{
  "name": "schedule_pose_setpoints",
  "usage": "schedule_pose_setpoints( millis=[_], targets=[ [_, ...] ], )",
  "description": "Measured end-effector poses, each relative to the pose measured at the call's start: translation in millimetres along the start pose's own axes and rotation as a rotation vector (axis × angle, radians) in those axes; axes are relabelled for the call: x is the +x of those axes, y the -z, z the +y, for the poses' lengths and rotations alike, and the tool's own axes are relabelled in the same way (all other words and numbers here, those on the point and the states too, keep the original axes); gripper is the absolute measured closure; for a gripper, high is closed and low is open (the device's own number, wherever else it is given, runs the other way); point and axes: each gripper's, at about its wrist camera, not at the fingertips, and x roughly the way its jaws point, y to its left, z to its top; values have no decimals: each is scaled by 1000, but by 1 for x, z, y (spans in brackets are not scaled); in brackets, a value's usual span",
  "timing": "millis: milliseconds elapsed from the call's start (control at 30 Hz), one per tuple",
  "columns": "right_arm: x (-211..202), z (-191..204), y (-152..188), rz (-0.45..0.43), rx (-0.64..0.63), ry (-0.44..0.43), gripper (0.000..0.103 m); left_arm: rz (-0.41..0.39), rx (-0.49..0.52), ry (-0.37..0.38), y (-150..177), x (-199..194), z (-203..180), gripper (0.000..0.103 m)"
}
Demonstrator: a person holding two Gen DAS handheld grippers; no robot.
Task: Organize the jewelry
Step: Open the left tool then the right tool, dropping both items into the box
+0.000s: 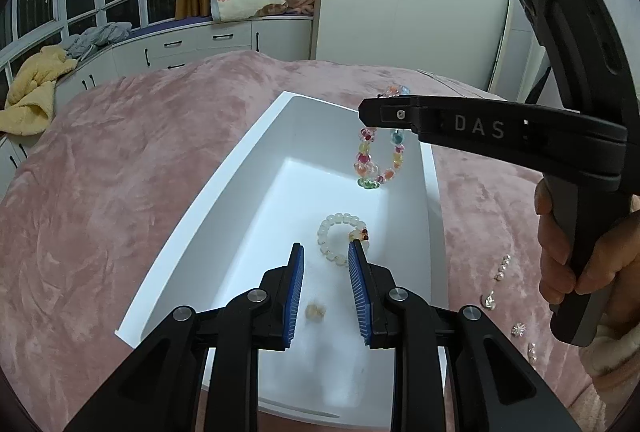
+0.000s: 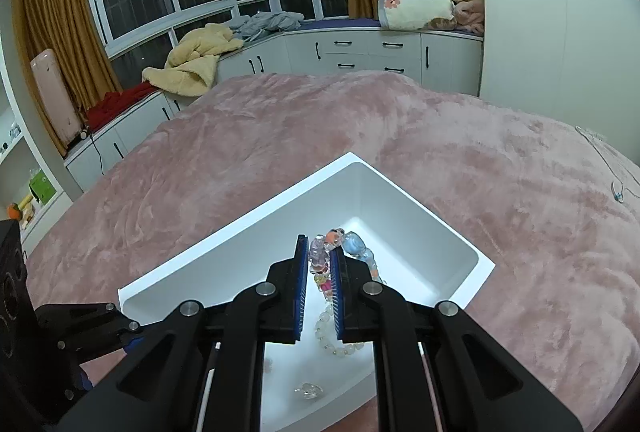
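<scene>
We see two bracelets: our right gripper (image 2: 319, 264) clenches the colourful bracelet (image 1: 379, 157) above the white tray (image 1: 208, 216). Our left gripper (image 1: 325, 264) hangs released, the white bracelet (image 1: 340, 238) at its one o'clock.

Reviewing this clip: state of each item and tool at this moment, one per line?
Right tool: shut on colorful bead bracelet, over the box.
Colorful bead bracelet: hanging from the tool, not yet released.
Left tool: open, holding nothing.
White bead bracelet: lying in white box.
Small earrings: lying on pink blanket, outside the box.
</scene>
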Motion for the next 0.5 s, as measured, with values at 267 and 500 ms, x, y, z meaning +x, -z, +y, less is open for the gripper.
schedule_pose_setpoints(
  millis=[267, 500],
  targets=[
    [4, 1, -3, 20, -7, 10, 88, -11, 2, -27, -1, -8, 0, 64],
    [0, 1, -4, 7, -1, 46, 49, -29, -28, -46, -2, -17, 5, 41]
  ],
)
